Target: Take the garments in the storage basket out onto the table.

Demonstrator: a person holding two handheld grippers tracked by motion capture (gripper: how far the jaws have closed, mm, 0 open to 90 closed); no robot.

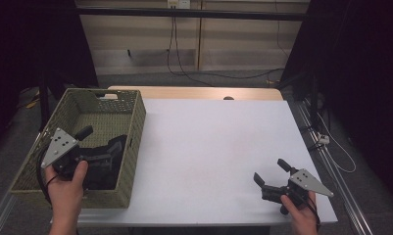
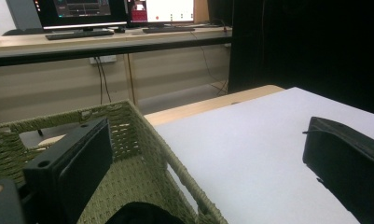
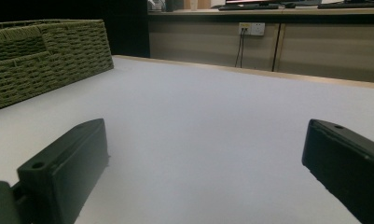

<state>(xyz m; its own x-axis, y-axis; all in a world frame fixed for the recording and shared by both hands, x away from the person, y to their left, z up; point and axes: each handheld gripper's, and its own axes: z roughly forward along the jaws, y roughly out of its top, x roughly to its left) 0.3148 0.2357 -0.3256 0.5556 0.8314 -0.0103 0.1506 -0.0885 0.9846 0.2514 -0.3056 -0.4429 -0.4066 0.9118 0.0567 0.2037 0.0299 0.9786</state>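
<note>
A green woven basket [image 1: 137, 115] stands at the table's left side. Inside it lies a black bundle, probably cloth [image 1: 105, 172], whose top shows in the left gripper view [image 2: 138, 212]. My left gripper [image 1: 102, 138] is held over the basket's near right part, open, with nothing between its jaws; one jaw hangs over the basket [image 2: 175, 161], the other over the table. My right gripper [image 1: 271, 171] hovers low over the near right of the white table [image 1: 213, 137], open and empty [image 3: 205, 135]. The basket [image 3: 45, 51] stands far to its left.
A wooden strip [image 1: 194, 92] borders the table's far edge, with a small dark object [image 1: 228, 98] on it. Cables [image 1: 177, 54] hang at the wall behind. A metal rail [image 1: 326, 161] runs along the table's right side. A desk with monitors [image 2: 82, 9] stands beyond.
</note>
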